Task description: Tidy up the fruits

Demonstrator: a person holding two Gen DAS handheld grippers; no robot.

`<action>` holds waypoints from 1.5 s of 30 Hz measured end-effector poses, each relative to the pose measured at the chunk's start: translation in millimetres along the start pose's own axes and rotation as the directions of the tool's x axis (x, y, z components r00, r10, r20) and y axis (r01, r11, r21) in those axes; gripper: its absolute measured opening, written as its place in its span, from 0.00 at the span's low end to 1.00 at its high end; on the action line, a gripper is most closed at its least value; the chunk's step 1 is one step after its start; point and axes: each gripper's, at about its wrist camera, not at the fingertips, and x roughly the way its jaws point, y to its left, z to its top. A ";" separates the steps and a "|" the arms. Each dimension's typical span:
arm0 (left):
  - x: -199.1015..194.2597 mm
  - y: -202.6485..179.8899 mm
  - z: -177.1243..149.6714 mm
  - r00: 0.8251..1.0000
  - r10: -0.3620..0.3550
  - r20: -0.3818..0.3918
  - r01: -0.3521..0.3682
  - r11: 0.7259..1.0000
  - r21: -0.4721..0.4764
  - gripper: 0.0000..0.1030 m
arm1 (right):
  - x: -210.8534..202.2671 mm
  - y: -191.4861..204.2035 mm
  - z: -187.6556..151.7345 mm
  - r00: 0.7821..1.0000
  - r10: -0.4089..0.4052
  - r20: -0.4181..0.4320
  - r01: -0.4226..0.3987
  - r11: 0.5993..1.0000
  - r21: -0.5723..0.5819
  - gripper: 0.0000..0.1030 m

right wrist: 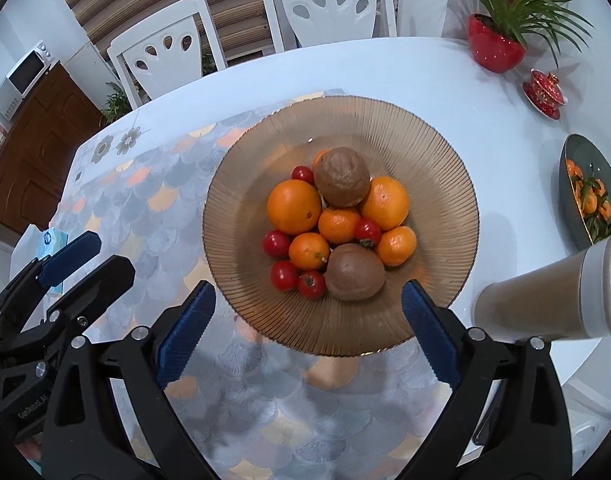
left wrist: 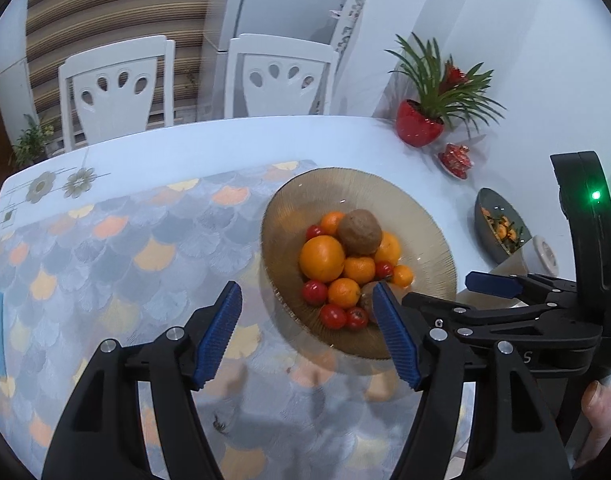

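Both tongs are black plastic linkages with silver screw heads, and their fingers (left wrist: 219, 334) carry blue ribbed pads (right wrist: 185, 336). The right tongs (left wrist: 493, 285) show a green light; the left tongs (right wrist: 65, 258) bear white lettering.

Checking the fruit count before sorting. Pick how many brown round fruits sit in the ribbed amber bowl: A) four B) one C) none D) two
D: the right wrist view shows one brown fruit at the far side of the pile and another brown fruit at the near side, both inside the ribbed amber bowl among oranges and small red fruits.
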 end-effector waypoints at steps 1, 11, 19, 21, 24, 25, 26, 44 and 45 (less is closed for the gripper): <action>-0.5 0.8 -2.5 1.000 0.012 -0.001 -0.012 1.000 0.001 0.65 | 1.3 1.2 -1.6 1.000 -0.001 -0.003 0.001 1.000 0.002 0.92; -0.3 9.8 -14.1 0.997 0.072 -0.015 -0.071 0.997 0.023 0.65 | 7.6 7.7 -11.7 1.000 -0.010 -0.022 0.011 1.000 0.017 0.92; -0.5 9.5 -18.6 0.995 0.098 -0.013 -0.098 0.994 0.040 0.65 | 11.5 8.1 -16.5 0.999 -0.008 -0.033 0.009 0.999 0.034 0.92; -0.8 9.9 -18.4 0.995 0.101 -0.012 -0.101 0.994 0.040 0.66 | 11.6 7.9 -16.3 0.999 -0.005 -0.032 0.006 0.999 0.035 0.92; -1.6 11.0 -18.6 0.995 0.103 -0.009 -0.102 0.994 0.038 0.66 | 10.6 9.3 -16.6 1.000 -0.013 -0.024 0.014 1.000 0.028 0.92; -1.7 11.5 -18.8 0.995 0.103 -0.009 -0.102 0.994 0.036 0.66 | 10.4 9.5 -16.8 1.000 -0.014 -0.024 0.015 1.000 0.028 0.92; -1.3 12.0 -19.0 0.995 0.102 -0.010 -0.102 0.994 0.034 0.67 | 10.5 9.5 -16.9 1.000 -0.013 -0.025 0.014 0.999 0.030 0.92; -1.0 21.6 -20.5 0.991 0.135 -0.006 -0.135 0.991 0.017 0.68 | 16.6 18.1 -15.0 0.999 -0.016 -0.039 0.016 1.000 0.009 0.92; -1.0 22.3 -20.5 0.991 0.135 -0.006 -0.135 0.991 0.015 0.68 | 17.2 18.6 -14.9 0.999 -0.016 -0.041 0.017 1.000 0.008 0.92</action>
